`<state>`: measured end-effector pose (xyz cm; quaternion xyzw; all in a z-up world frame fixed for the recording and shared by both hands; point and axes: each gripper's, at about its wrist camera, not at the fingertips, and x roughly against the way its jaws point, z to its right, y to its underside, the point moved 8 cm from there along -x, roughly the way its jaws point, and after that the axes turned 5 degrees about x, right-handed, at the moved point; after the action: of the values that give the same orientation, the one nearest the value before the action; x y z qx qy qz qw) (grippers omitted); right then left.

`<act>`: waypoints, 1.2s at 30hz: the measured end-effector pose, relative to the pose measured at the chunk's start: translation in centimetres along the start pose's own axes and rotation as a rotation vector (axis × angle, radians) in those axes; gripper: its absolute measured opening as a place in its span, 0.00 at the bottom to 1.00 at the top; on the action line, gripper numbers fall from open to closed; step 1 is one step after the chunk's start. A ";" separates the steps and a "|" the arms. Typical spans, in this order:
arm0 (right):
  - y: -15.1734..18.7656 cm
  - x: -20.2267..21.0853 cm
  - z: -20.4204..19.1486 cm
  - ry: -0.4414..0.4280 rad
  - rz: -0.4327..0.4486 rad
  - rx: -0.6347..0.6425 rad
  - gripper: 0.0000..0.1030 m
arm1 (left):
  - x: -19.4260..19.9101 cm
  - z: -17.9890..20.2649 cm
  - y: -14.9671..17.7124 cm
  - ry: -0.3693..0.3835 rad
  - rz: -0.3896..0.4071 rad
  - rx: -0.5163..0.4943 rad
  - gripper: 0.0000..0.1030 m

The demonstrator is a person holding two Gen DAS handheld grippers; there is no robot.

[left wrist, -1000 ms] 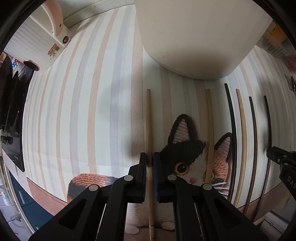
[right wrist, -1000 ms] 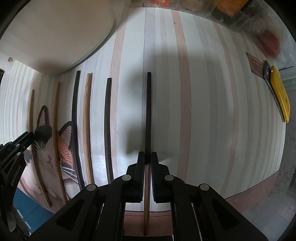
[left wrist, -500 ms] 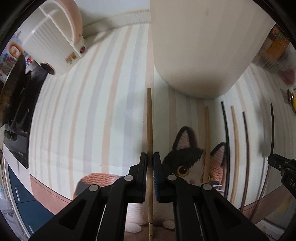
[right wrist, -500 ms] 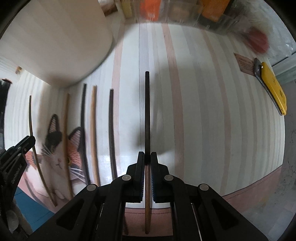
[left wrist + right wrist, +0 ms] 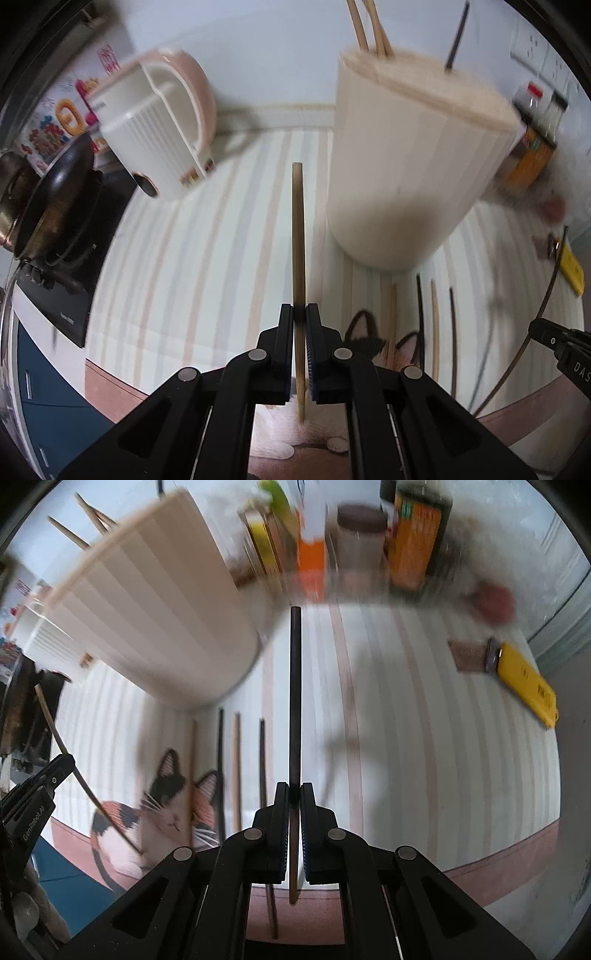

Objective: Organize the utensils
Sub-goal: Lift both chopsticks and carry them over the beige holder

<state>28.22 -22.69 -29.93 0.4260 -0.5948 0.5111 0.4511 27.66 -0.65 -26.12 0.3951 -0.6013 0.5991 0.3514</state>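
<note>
Left wrist view shows the left gripper (image 5: 300,314) clenched on a light wooden chopstick (image 5: 297,236) jutting forward, while the right gripper (image 5: 294,792) likewise clamps a dark chopstick (image 5: 295,694).

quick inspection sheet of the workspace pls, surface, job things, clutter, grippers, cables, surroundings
surface: striped mat with a cat print.
job's things: cream holder with chopsticks in it; four chopsticks lying on the mat.
clutter: yellow object; jars and boxes.
grippers: left hand-held gripper clamps a light wooden chopstick; right hand-held gripper clamps a dark chopstick; both raised.
cables: nothing seen.
surroundings: white appliance; pan on a stove; wall socket.
</note>
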 end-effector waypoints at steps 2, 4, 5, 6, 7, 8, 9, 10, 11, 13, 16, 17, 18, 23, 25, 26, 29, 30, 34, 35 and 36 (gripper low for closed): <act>-0.7 1.3 -0.3 -0.002 0.042 0.013 0.06 | 1.3 -0.3 -0.9 0.006 0.034 0.015 0.04; -1.5 2.6 -0.3 -0.001 0.082 0.021 0.06 | 2.7 -0.4 -1.8 0.011 0.070 0.028 0.04; -1.8 3.2 -0.4 -0.004 0.099 0.020 0.06 | 3.4 -0.5 -2.4 0.015 0.089 0.037 0.03; -2.4 4.0 -0.4 -0.011 0.120 0.018 0.06 | 3.9 -0.7 -2.9 0.019 0.103 0.044 0.03; -3.0 4.6 -0.4 -0.016 0.134 0.017 0.06 | 4.6 -0.8 -3.5 0.023 0.120 0.051 0.03; -3.5 5.2 -0.4 -0.023 0.148 0.017 0.05 | 5.3 -1.0 -4.0 0.025 0.136 0.059 0.03; -4.1 6.0 -0.5 -0.031 0.164 0.016 0.05 | 6.0 -1.2 -4.7 0.031 0.152 0.069 0.03; -4.7 6.7 -0.7 -0.041 0.181 0.017 0.05 | 6.8 -1.3 -5.4 0.038 0.167 0.076 0.03; -5.4 7.5 -0.9 -0.051 0.200 0.019 0.05 | 7.8 -1.4 -6.1 0.042 0.185 0.083 0.03; -6.6 9.1 -1.2 -0.071 0.229 0.019 0.05 | 9.9 -1.6 -7.5 0.053 0.221 0.096 0.03; -8.8 12.2 -1.6 -0.101 0.281 0.024 0.05 | 12.8 -2.1 -9.8 0.067 0.274 0.120 0.03; -9.7 13.6 -1.7 -0.105 0.302 0.031 0.05 | 13.7 -2.2 -10.4 0.072 0.288 0.129 0.03; -10.6 15.0 -1.7 -0.114 0.322 0.032 0.05 | 14.7 -2.3 -11.2 0.075 0.304 0.139 0.03; -14.4 20.6 -2.2 -0.144 0.409 0.054 0.05 | 18.2 -2.0 -14.9 0.116 0.364 0.176 0.03; -16.0 22.7 -2.6 -0.142 0.448 0.072 0.05 | 19.0 -1.4 -16.4 0.150 0.371 0.191 0.03; -16.9 23.6 -2.8 -0.145 0.462 0.082 0.05 | 19.2 -1.1 -16.9 0.163 0.373 0.195 0.03; -19.2 25.1 -3.6 -0.154 0.487 0.100 0.05 | 19.2 0.4 -18.9 0.204 0.368 0.204 0.03; -19.7 25.2 -3.8 -0.158 0.488 0.104 0.05 | 18.9 0.9 -19.5 0.217 0.361 0.207 0.03; -21.8 24.2 -4.9 -0.177 0.473 0.124 0.05 | 17.1 2.3 -21.4 0.239 0.334 0.217 0.03; -22.1 23.7 -5.2 -0.174 0.463 0.133 0.05 | 16.6 2.7 -21.9 0.234 0.332 0.212 0.03; -22.5 23.1 -5.6 -0.171 0.455 0.140 0.05 | 15.8 3.0 -22.4 0.229 0.323 0.208 0.03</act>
<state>45.23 -20.78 -2.09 0.3530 -0.6745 0.6015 0.2421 40.91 -3.86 -2.12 0.2571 -0.5480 0.7472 0.2743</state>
